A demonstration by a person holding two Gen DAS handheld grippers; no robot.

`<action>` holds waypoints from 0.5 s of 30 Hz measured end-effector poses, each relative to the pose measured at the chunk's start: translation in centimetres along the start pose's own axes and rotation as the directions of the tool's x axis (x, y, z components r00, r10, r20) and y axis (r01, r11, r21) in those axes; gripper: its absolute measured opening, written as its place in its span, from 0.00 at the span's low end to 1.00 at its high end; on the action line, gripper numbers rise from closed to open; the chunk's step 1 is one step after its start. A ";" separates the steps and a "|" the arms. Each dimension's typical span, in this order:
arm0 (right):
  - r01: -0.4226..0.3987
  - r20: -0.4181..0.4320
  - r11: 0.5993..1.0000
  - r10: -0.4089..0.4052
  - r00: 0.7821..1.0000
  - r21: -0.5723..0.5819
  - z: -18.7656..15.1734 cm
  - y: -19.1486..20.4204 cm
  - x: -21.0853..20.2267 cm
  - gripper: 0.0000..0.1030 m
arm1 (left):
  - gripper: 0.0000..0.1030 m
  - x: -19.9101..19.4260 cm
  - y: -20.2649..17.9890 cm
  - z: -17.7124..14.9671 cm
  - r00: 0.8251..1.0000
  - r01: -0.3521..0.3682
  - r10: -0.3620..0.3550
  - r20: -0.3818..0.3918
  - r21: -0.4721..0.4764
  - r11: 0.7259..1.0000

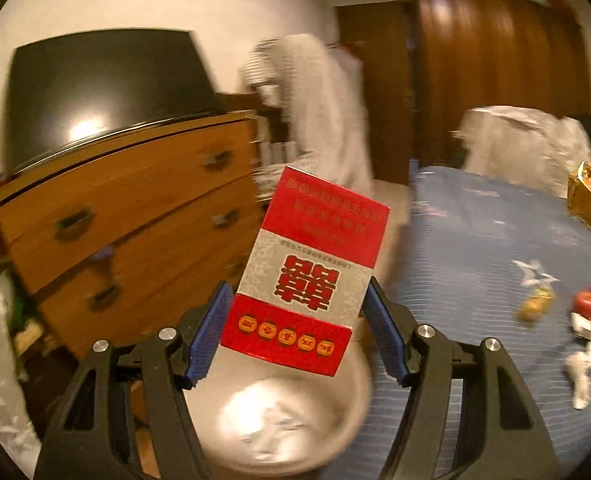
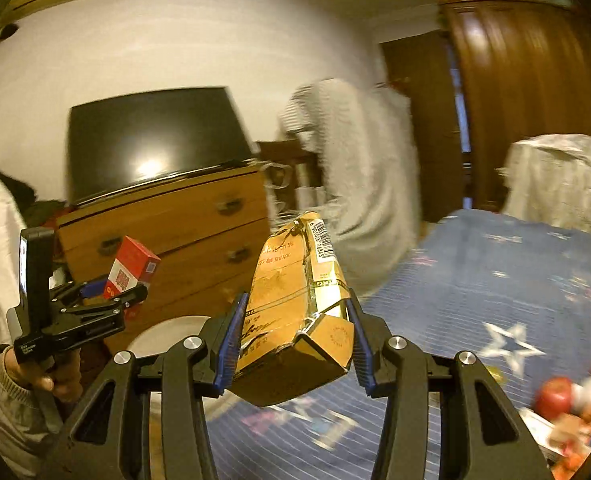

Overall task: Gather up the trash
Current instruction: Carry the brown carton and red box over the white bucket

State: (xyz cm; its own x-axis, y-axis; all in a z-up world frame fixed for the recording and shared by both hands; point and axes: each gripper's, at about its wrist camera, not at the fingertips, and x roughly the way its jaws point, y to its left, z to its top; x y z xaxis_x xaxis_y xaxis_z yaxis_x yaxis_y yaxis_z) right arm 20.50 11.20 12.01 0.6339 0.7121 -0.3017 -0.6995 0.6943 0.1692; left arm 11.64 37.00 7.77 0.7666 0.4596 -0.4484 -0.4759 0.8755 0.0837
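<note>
Between the left gripper (image 1: pixel 299 336) pads, a red-and-silver cigarette box (image 1: pixel 307 268) is clamped, long axis pointing away, above a white bin (image 1: pixel 351 396). Beside it, the right gripper (image 2: pixel 297 340) grips a crushed gold carton (image 2: pixel 295 300), likewise pointing forward over the blue bedspread (image 2: pixel 475 280).

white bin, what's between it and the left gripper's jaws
The red and silver box, clamped in the left gripper, hangs above the white bin; the left wrist view shows it.
</note>
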 end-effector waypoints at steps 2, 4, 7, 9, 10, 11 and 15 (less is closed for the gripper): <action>-0.057 -0.035 0.998 0.057 0.998 -0.002 0.6 2.7 3.1 0.47 | 0.62 0.5 2.2 0.0 0.999 -0.045 0.045 -0.019 -0.012 0.999; -0.094 -0.073 0.996 0.094 0.993 0.001 0.8 4.6 6.2 0.47 | 0.62 1.3 3.9 0.1 0.997 -0.069 0.068 -0.038 -0.026 0.997; -0.144 -0.168 0.990 0.139 0.976 -0.013 0.2 8.7 11.6 0.47 | 0.62 3.5 5.5 -0.6 0.990 -0.112 0.109 -0.087 -0.028 0.993; -0.162 -0.221 0.987 0.152 0.963 -0.025 -0.3 10.5 14.4 0.47 | 0.62 5.1 6.1 -1.3 0.983 -0.126 0.122 -0.135 -0.027 0.992; -0.170 -0.251 0.985 0.157 0.955 -0.031 -0.6 11.6 15.8 0.47 | 0.62 5.7 6.2 -1.7 0.980 -0.126 0.121 -0.155 -0.020 0.992; -0.177 -0.275 0.984 0.161 0.948 -0.032 -0.7 12.3 17.1 0.47 | 0.62 6.2 6.1 -2.1 0.978 -0.128 0.125 -0.168 -0.011 0.992; -0.202 -0.361 0.979 0.179 0.915 -0.026 -2.2 14.1 20.7 0.47 | 0.62 7.9 6.0 -3.6 0.968 -0.129 0.133 -0.214 0.034 0.991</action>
State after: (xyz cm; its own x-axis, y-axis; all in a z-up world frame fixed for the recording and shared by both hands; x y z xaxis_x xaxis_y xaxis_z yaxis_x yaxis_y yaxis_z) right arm 23.01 35.53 6.05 0.3361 0.7388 -0.5842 -0.8215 0.5333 0.2018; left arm 13.31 45.37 1.52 0.5865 0.5293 -0.6131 -0.5558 0.8136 0.1707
